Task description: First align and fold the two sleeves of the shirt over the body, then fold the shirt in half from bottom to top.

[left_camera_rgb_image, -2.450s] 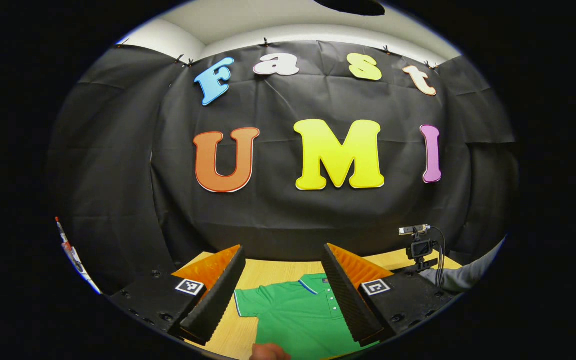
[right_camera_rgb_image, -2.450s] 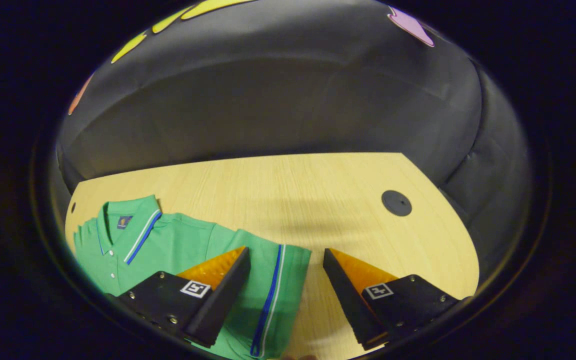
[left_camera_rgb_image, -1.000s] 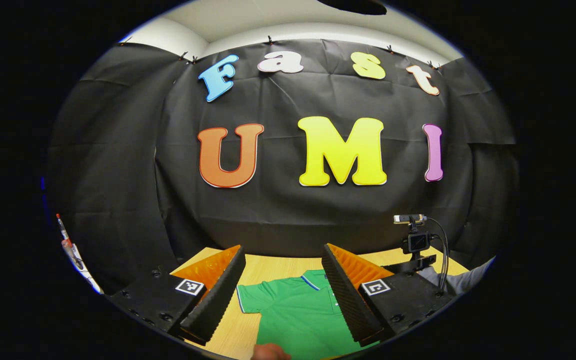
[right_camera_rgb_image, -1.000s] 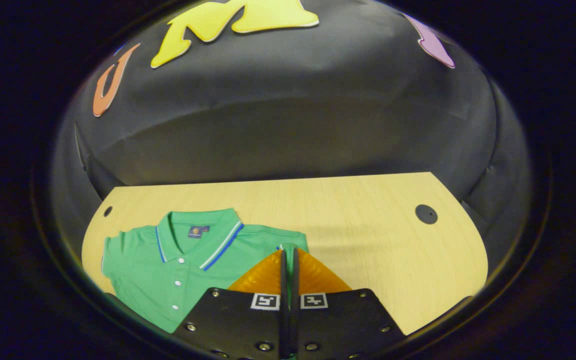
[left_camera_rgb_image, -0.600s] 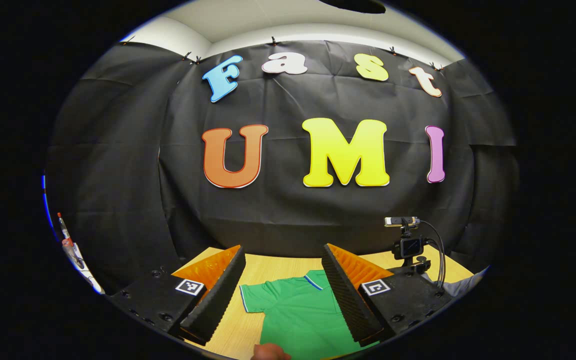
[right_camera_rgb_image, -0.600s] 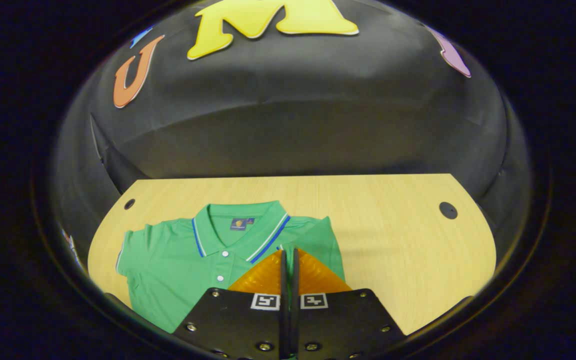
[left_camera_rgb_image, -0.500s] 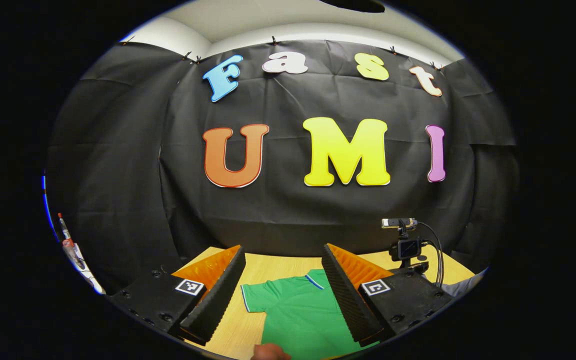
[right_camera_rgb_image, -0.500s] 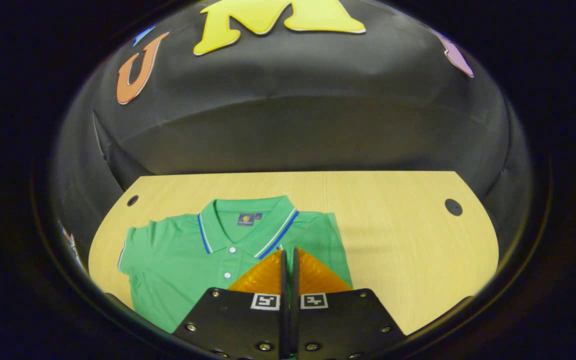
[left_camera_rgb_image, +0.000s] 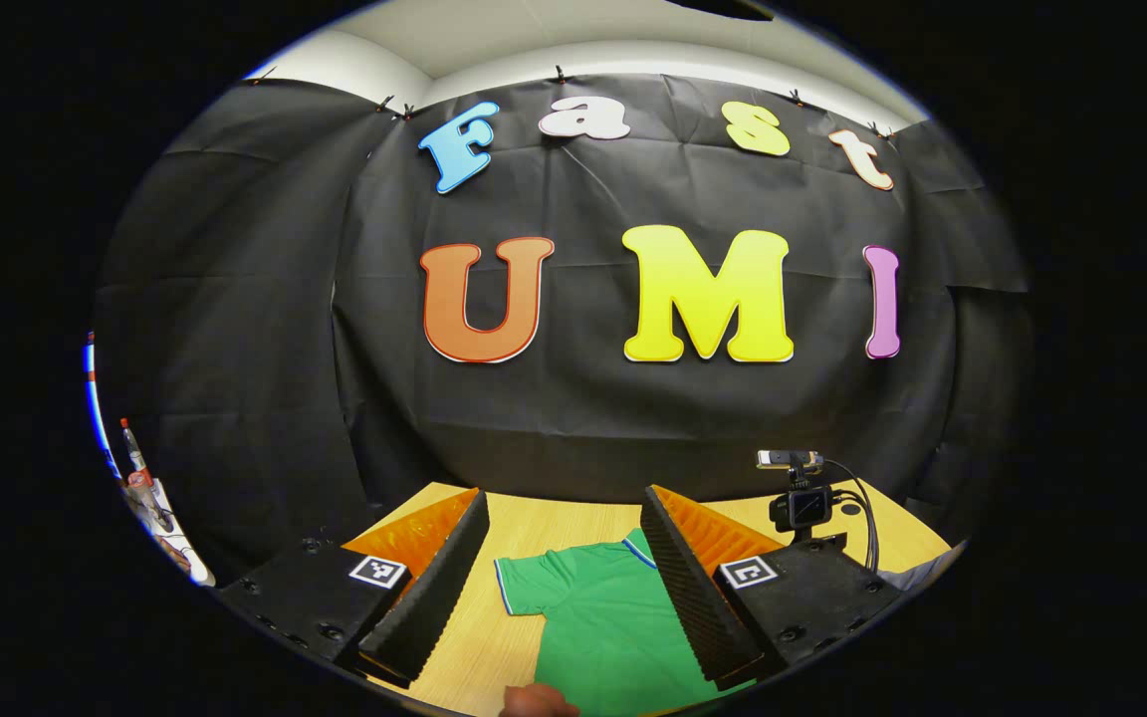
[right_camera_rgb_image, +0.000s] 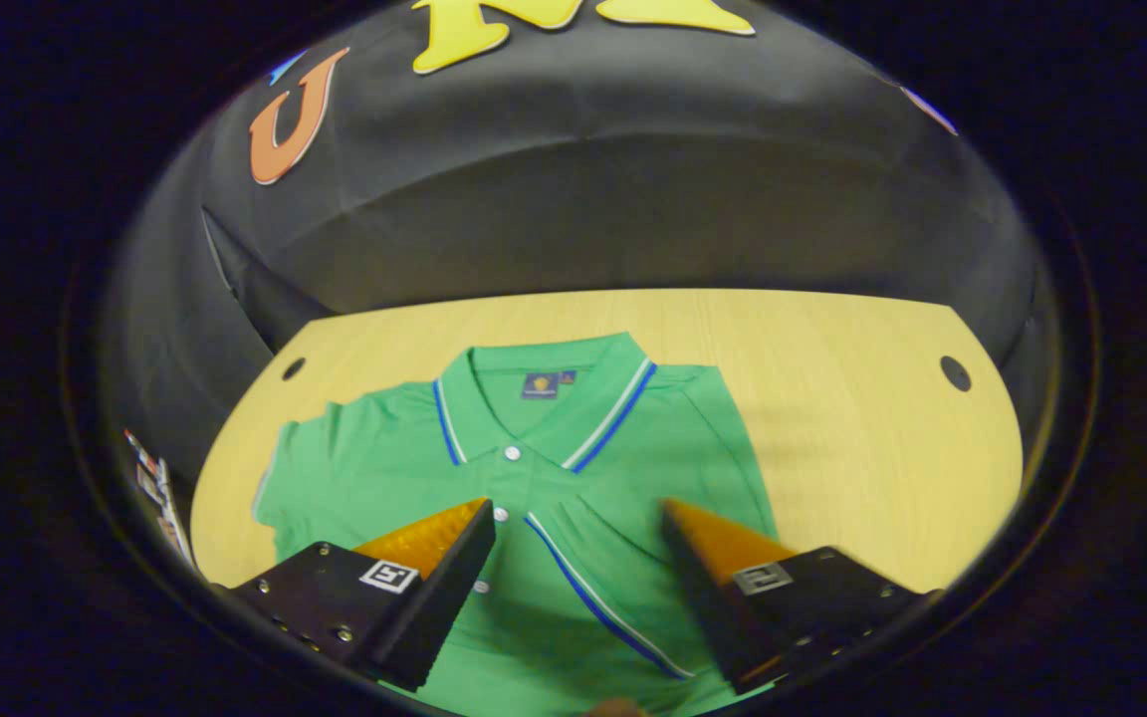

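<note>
Left gripper view: at 8 o'clock, a small cluster of red and white objects [left_camera_rgb_image: 140,488] at the edge, too small to identify. At 6 o'clock, left gripper [left_camera_rgb_image: 566,518] held nearly level, pointing across the light wooden tabletop [left_camera_rgb_image: 544,523] toward the black cloth wall, jaws spread wide with nothing between them. Between those fingers, green short-sleeved polo shirt with blue-and-white trim [left_camera_rgb_image: 598,617] lying flat, one sleeve [left_camera_rgb_image: 524,588] spread out toward 7 o'clock. At the very bottom, a fingertip [left_camera_rgb_image: 534,702] just showing. At 4 o'clock, a small black camera on a stand with looping cables [left_camera_rgb_image: 804,503], and beside it a grey sleeve [left_camera_rgb_image: 917,570] of the person.

Right gripper view: at 9 o'clock, a dark round hole [right_camera_rgb_image: 293,368] in the tabletop [right_camera_rgb_image: 862,448]. Spread sleeve [right_camera_rgb_image: 300,478] of the shirt [right_camera_rgb_image: 554,468] flat at 8 o'clock. At 6 o'clock, right gripper [right_camera_rgb_image: 578,518] tilted downward over the chest of the shirt, jaws parted and clasping nothing, slightly blurred on the 4 o'clock side. Between the fingers, the other sleeve [right_camera_rgb_image: 613,578] folded across the body, its blue-and-white hem [right_camera_rgb_image: 593,597] running diagonally toward 5 o'clock. Collar [right_camera_rgb_image: 544,398] at centre, pointing to 12 o'clock. At 3 o'clock, a second dark hole [right_camera_rgb_image: 955,373].
</note>
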